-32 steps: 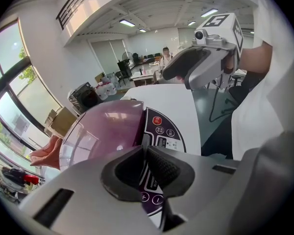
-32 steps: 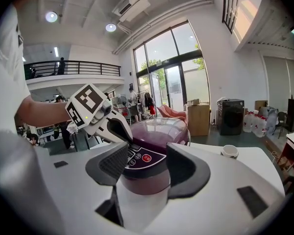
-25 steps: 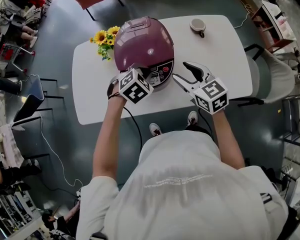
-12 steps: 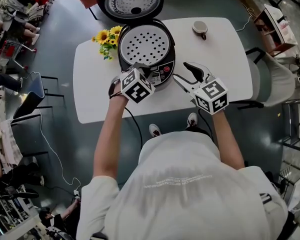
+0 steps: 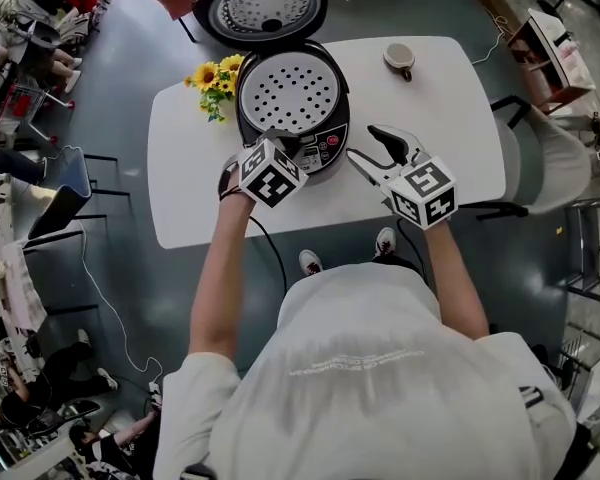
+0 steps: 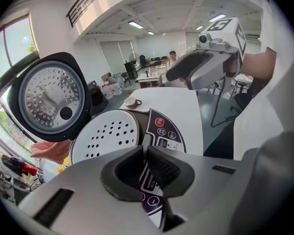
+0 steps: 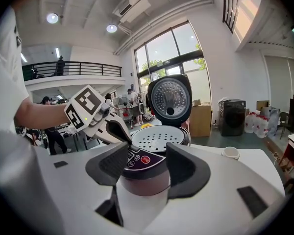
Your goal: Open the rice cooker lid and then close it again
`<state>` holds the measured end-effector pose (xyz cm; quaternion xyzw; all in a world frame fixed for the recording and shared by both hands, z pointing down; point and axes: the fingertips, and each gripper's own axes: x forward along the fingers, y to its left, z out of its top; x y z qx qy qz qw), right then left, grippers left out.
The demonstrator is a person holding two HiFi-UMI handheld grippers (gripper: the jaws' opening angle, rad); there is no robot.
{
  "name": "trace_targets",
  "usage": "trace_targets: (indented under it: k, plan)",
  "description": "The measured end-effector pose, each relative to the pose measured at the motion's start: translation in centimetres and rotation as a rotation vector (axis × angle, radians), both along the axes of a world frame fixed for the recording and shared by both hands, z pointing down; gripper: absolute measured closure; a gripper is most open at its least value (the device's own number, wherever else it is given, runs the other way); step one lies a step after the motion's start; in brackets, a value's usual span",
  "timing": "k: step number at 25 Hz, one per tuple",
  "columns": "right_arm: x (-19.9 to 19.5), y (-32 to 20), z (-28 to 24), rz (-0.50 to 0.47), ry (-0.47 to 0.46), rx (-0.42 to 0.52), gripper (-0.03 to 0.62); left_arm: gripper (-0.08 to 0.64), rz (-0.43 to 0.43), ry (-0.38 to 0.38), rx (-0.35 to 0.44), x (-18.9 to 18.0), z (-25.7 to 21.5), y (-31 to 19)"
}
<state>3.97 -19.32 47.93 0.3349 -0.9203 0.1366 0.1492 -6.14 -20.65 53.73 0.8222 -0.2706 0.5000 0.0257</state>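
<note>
Left gripper (image 6: 144,156): jaws pinched together, empty; tip at the rice cooker's (image 5: 325,146) 6 o'clock front edge.
Right gripper (image 7: 146,159): jaws wide, empty; at the cooker's 4 o'clock.
Lid (image 5: 262,6): raised, at 12 o'clock.
Closing, my judgement: I'd reach past the perforated tray (image 5: 292,90) and press the lid rim down squarely until it latches.

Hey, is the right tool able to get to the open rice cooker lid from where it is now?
Probably yes. The right tool is open and empty beside the cooker, and the space above the perforated tray up to the raised lid looks free.
</note>
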Motion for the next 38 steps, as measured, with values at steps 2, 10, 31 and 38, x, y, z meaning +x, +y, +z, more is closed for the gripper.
trace_targets:
  k: [2, 10, 31, 38]
  plan:
    - [0.0, -0.3, -0.3, -0.004, 0.002, 0.01, 0.333, 0.523, -0.021, 0.033, 0.019, -0.1, -0.1, -0.2]
    - [0.1, -1.6, -2.6, -0.018, 0.027, 0.072, 0.333, 0.515, -0.043, 0.185, 0.088, -0.1, -0.5, -0.3]
    - [-1.1, -5.5, -11.2, -0.055, 0.066, 0.283, 0.331, 0.446, -0.531, 0.683, 0.466, -11.5, -13.8, -2.4]
    - [-1.2, -5.9, -14.2, -0.016, 0.015, 0.332, 0.332, 0.44, -0.526, 0.691, 0.59, -14.7, -18.6, -1.0]
